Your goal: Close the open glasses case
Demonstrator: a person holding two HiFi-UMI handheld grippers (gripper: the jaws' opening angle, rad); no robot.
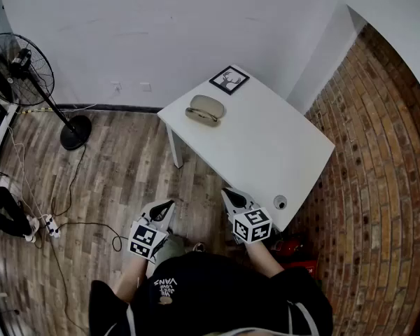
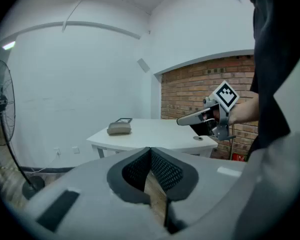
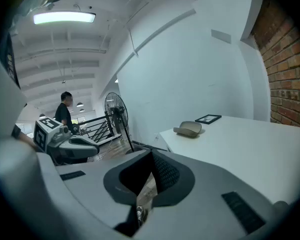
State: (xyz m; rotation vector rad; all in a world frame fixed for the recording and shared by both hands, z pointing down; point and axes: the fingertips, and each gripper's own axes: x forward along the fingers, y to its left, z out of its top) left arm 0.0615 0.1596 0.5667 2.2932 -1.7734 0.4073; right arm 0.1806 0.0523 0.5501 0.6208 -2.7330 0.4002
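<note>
A beige glasses case [image 1: 206, 109] lies near the far left corner of the white table [image 1: 266, 152], its lid standing slightly ajar. It also shows in the left gripper view as the case [image 2: 119, 128] and in the right gripper view as the case [image 3: 189, 129], far ahead of both. My left gripper [image 1: 169, 205] hovers over the wooden floor, short of the table, shut and empty. My right gripper [image 1: 227, 192] is level with the table's near edge, shut with nothing in it. In their own views the left gripper [image 2: 150, 151] and right gripper [image 3: 151, 156] show meeting pads.
A black picture frame [image 1: 229, 80] lies on the far table corner, behind the case. A cable hole [image 1: 280, 202] sits near the table's front corner. A standing fan [image 1: 21, 61] and floor cables [image 1: 70, 187] are at left. A brick wall [image 1: 385, 187] runs along the right.
</note>
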